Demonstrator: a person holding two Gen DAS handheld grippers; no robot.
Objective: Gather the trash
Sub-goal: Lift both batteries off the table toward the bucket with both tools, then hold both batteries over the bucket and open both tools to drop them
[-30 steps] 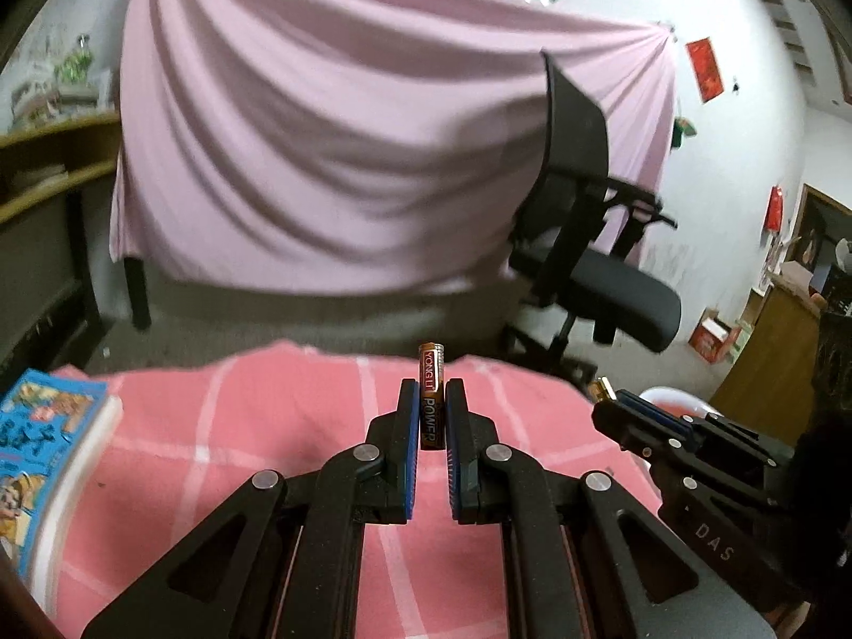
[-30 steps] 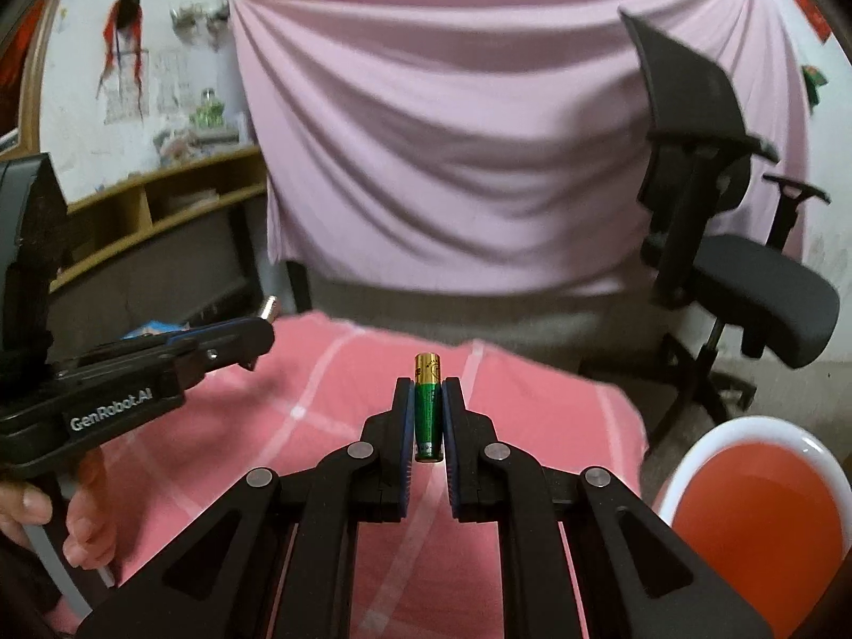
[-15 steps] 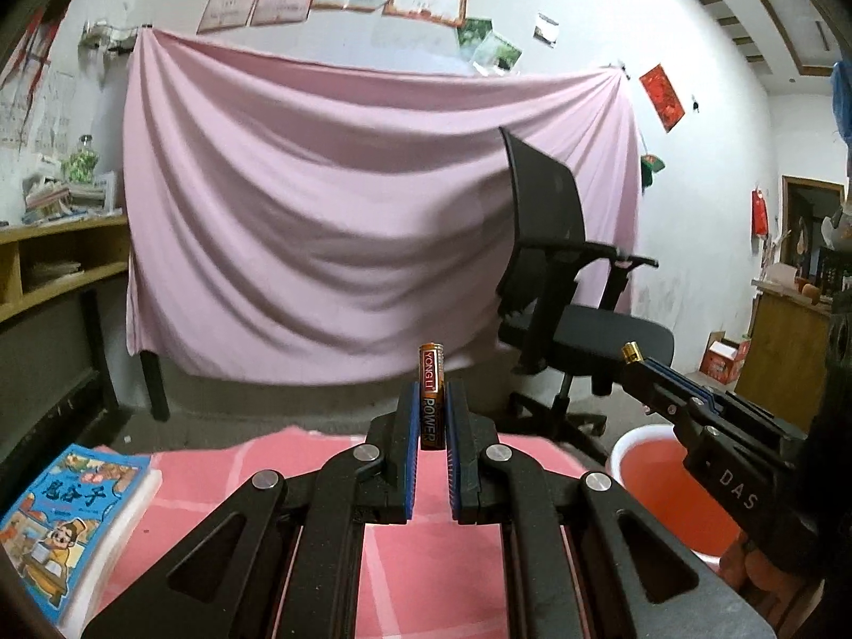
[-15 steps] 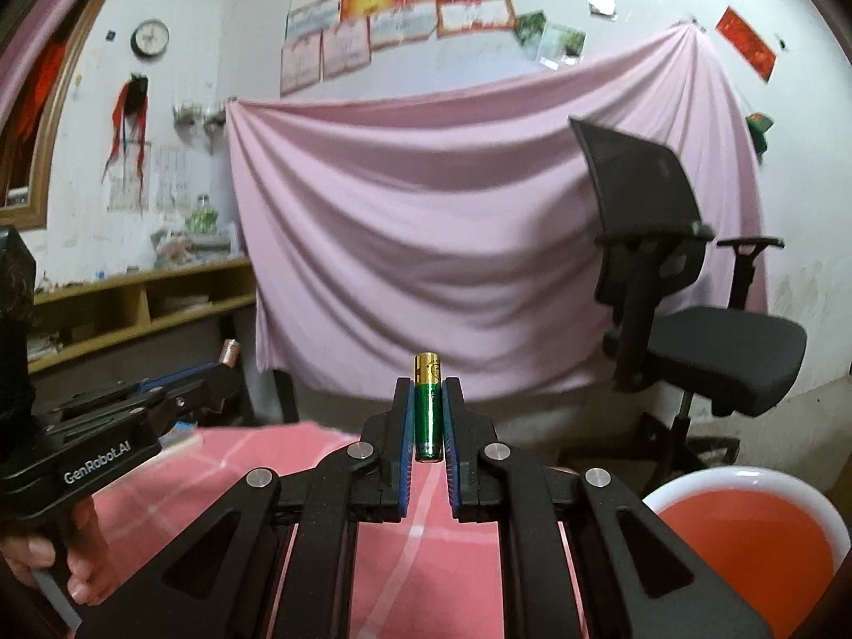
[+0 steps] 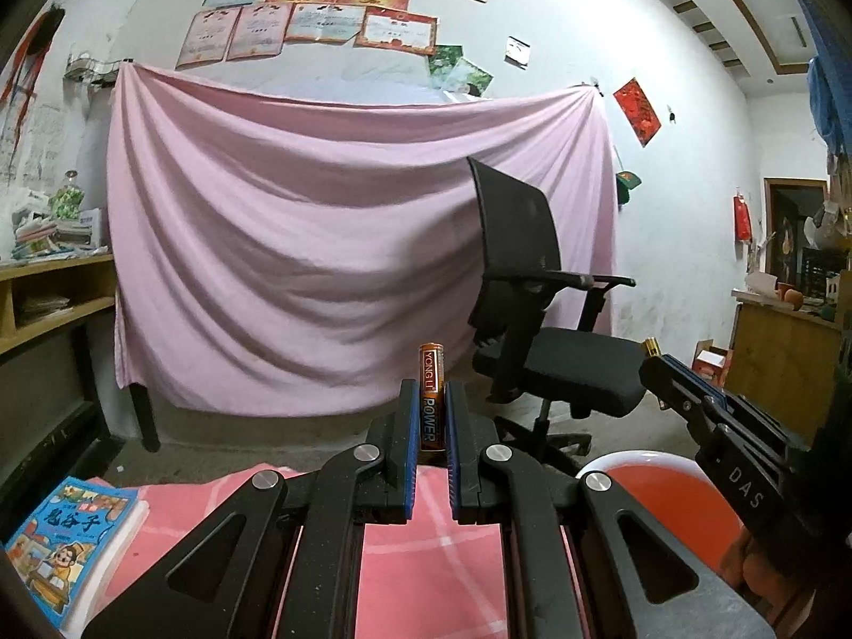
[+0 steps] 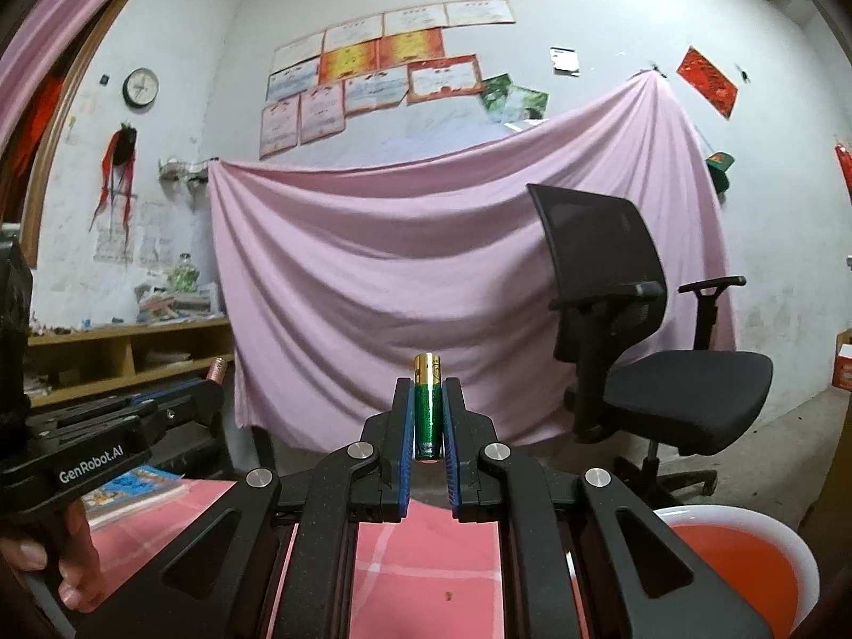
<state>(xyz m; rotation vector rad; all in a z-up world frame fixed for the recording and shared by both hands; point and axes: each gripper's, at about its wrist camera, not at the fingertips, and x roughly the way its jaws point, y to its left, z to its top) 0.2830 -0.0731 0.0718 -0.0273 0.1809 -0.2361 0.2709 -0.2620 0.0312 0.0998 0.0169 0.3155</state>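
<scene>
left claw point(image 5: 428, 426) clamps brown cell point(image 5: 431, 399) upright | right claw point(image 6: 427, 420) clamps green cell point(image 6: 427, 410) | bin point(image 6: 745, 559) low right, likely nearer right claw

The matt black plastic left tongs point(image 5: 428, 420), with round bright metal pivot pins and blue ribbed pads, clamp a glossy brown-and-orange metal-cased battery point(image 5: 430, 399); the matching right tongs point(image 6: 427, 418) clamp a shiny green-and-gold battery point(image 6: 427, 407). A soft pink checked cloth point(image 5: 426, 559) covers the bench, where a glossy paper picture book point(image 5: 58, 532) lies. Beyond hang a matt, creased pink fabric sheet point(image 5: 319, 266), beside a black mesh-backed office chair point(image 5: 538, 293), and low down sits a smooth white-rimmed red plastic bin point(image 6: 745, 559).
</scene>
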